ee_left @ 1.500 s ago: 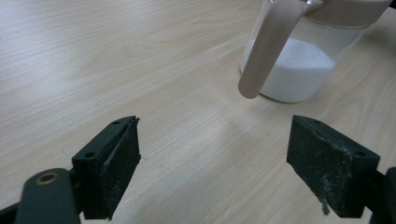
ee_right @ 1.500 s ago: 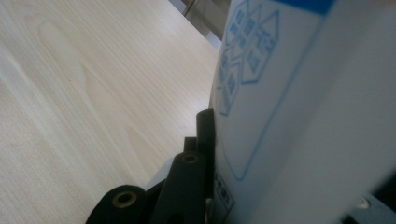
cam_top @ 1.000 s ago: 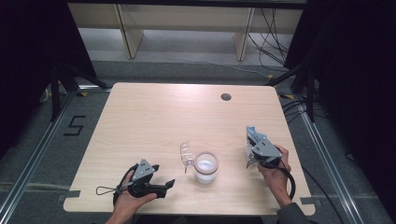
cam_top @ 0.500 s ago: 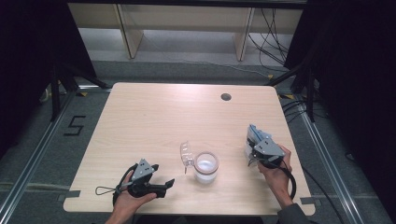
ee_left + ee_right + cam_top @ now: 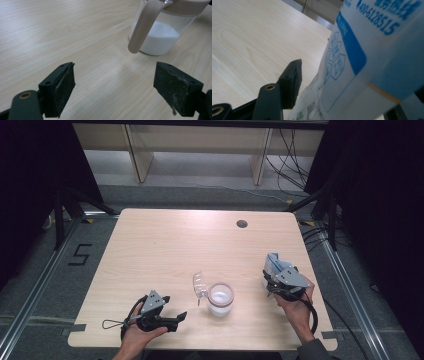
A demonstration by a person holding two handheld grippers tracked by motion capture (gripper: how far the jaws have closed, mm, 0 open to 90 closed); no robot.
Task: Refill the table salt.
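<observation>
A clear jar (image 5: 221,298) holding white powder stands near the table's front edge, its clear flip lid (image 5: 199,285) hanging open to its left. In the left gripper view the jar (image 5: 160,37) is just ahead, with a pale strap (image 5: 145,25) hanging down its side. My left gripper (image 5: 176,318) (image 5: 115,85) is open and empty, pointing at the jar. My right gripper (image 5: 274,282) (image 5: 347,95) is at the jar's right with a blue-and-white bag (image 5: 273,264) (image 5: 362,57) standing between its jaws. Those jaws have just been opening, and one fingertip (image 5: 292,80) stands off the bag.
The wooden table (image 5: 175,245) has a dark cable hole (image 5: 242,224) at the back right. A cable loops off the left gripper (image 5: 112,324) by the front edge. Shelving and floor cables lie beyond the table's far side.
</observation>
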